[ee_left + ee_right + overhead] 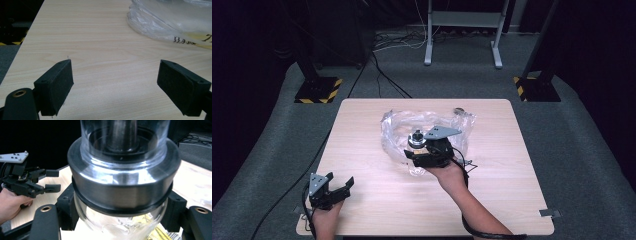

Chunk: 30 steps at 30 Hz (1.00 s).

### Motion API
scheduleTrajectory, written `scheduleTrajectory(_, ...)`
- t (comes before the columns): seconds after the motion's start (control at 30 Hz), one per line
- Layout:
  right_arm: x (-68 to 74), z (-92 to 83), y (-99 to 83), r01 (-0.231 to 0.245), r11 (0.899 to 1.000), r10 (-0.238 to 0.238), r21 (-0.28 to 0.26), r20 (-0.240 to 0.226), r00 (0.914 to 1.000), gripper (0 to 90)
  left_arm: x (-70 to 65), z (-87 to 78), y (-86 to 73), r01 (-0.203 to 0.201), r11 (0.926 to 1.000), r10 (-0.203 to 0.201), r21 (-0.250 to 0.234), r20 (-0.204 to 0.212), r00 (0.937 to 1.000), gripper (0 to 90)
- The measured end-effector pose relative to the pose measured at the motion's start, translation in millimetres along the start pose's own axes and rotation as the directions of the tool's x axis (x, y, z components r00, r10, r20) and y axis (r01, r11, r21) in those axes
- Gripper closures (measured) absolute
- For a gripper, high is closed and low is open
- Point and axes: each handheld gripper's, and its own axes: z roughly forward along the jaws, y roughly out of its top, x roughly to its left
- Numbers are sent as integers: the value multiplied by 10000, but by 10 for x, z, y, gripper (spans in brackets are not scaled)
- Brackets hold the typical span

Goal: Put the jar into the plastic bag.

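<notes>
1. The right gripper (428, 156) has its fingers (65, 206) pressed in from both sides on a glass jar (117, 220), just under the broad metal collar (123, 187). From where I stand that looks deliberate: the collar overhangs the pads, so the jar cannot slide down through them.

2. In the high view the jar (416, 142) sits in the middle of the table (362, 200), over the crumpled clear plastic bag (394, 131) that lies around it. Whether its base rests on the plastic or hangs just above it I cannot tell.

3. The jar stands roughly upright in the grip. I judge it is held this way to keep the glass body steady while it comes out of, or goes into, the bag.

4. The left gripper (337, 186) waits near the table's front left corner, well apart from the bag, its fingers (56, 87) spread wide over bare wood and holding nothing.

5. Its fingers point towards the edge of the bag (160, 25), so it seems placed ready to pin or pull the plastic.

6. Beyond the table, cables (382, 75) trail over grey floor (272, 130).
</notes>
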Motion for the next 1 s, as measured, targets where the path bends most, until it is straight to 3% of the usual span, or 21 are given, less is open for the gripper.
scheduleTrajectory(0.53, -142, 20, 420, -45, 9998, 53, -215, 365, 9993, 302, 5, 0, 0, 26, 10000, -26, -11, 35, 10000, 131)
scheduleTrajectory(1.0, -405, 299, 477, -202, 9997, 225, -168, 1484, 9887, 303, 4, 3, 2, 12, 10000, -12, 16, 39, 10000, 133)
